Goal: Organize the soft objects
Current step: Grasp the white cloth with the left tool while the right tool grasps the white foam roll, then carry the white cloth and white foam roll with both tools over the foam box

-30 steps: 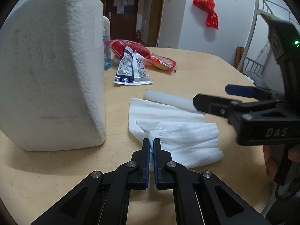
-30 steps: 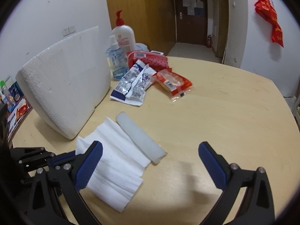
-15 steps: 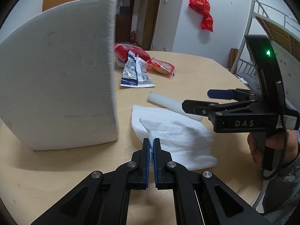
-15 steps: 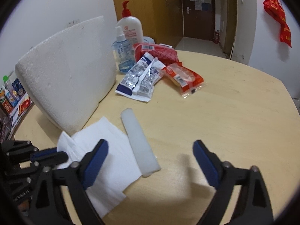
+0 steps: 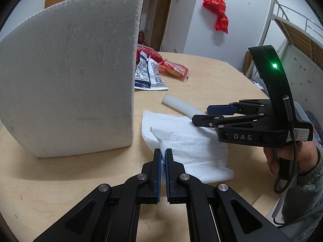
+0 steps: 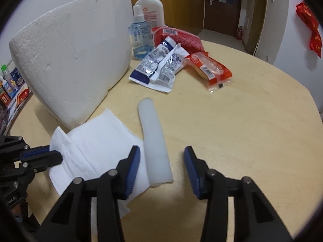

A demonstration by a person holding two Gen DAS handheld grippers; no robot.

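Observation:
A white tissue (image 5: 191, 147) lies spread on the wooden table (image 5: 60, 181). My left gripper (image 5: 163, 154) is shut on its near corner, which stands up in a pinched fold. In the right wrist view the left gripper (image 6: 53, 156) shows at the tissue's (image 6: 97, 141) left edge. A white foam stick (image 6: 153, 139) rests along the tissue's right side. My right gripper (image 6: 161, 153) hangs low over the stick's near end. Its jaws are closing with the stick between them, and a gap shows on each side. In the left wrist view the right gripper (image 5: 201, 114) covers that end of the stick (image 5: 179, 105).
A big white styrofoam block (image 5: 70, 80) stands just left of the tissue. Behind it are a lotion pump bottle (image 6: 150, 6) and a blue sanitizer bottle (image 6: 140, 38). Blue-white sachets (image 6: 159, 66) and red snack packs (image 6: 212, 68) lie at the back. A hand (image 5: 286, 157) holds the right gripper's handle.
The right gripper's jaws have narrowed from wide open and come down around the foam stick's near end. The left gripper stays shut on the tissue corner.

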